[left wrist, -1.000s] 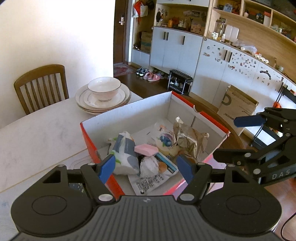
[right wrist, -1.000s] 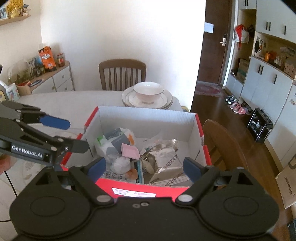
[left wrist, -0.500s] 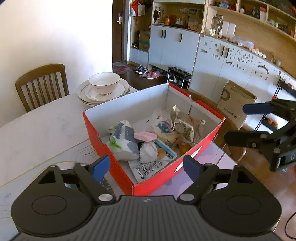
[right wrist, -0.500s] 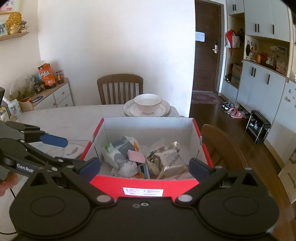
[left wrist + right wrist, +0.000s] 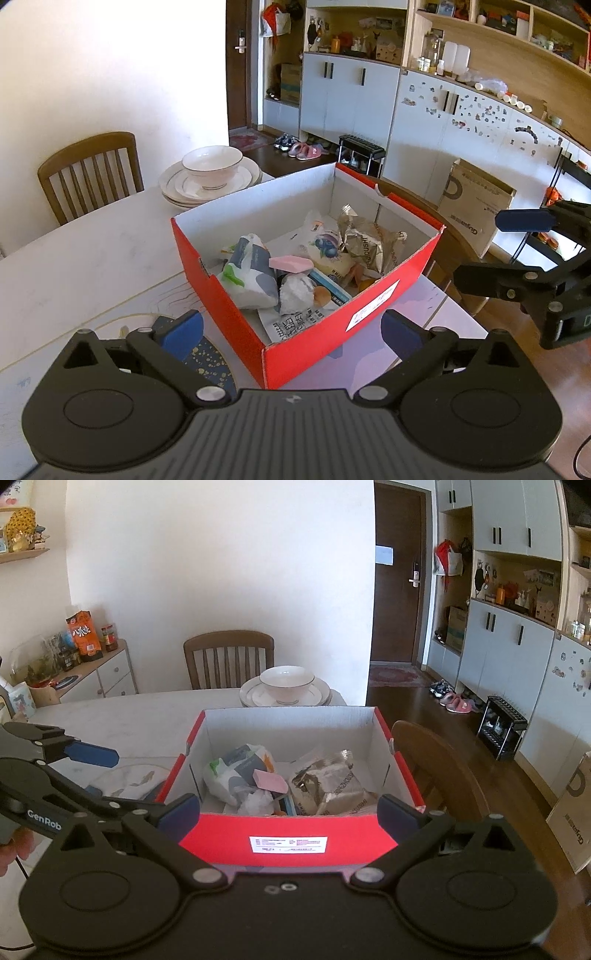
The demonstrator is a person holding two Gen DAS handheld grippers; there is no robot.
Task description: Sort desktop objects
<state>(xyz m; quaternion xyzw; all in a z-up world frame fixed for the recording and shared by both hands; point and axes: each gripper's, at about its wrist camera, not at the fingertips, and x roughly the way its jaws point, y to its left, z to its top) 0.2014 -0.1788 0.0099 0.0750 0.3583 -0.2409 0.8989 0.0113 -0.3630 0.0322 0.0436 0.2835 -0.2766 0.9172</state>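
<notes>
Left gripper [image 5: 290, 332]: jaws opening wide, nothing held. Right gripper [image 5: 288, 808]: spread fully, empty. Red cardboard box [image 5: 229, 295] is set at the near corner of the white table [image 5: 92, 258], its snack packets [image 5: 369, 243] and pink eraser [image 5: 290, 263] inside. Stacked plates [image 5: 210, 181] lie beyond; bare tabletop to the left.

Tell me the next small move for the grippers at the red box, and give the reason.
Probably draw both a little farther from the red box: its contents, such as the pink eraser and silver snack bag, already lie inside. The left gripper is opening and the right gripper stands open; neither holds anything.
</notes>
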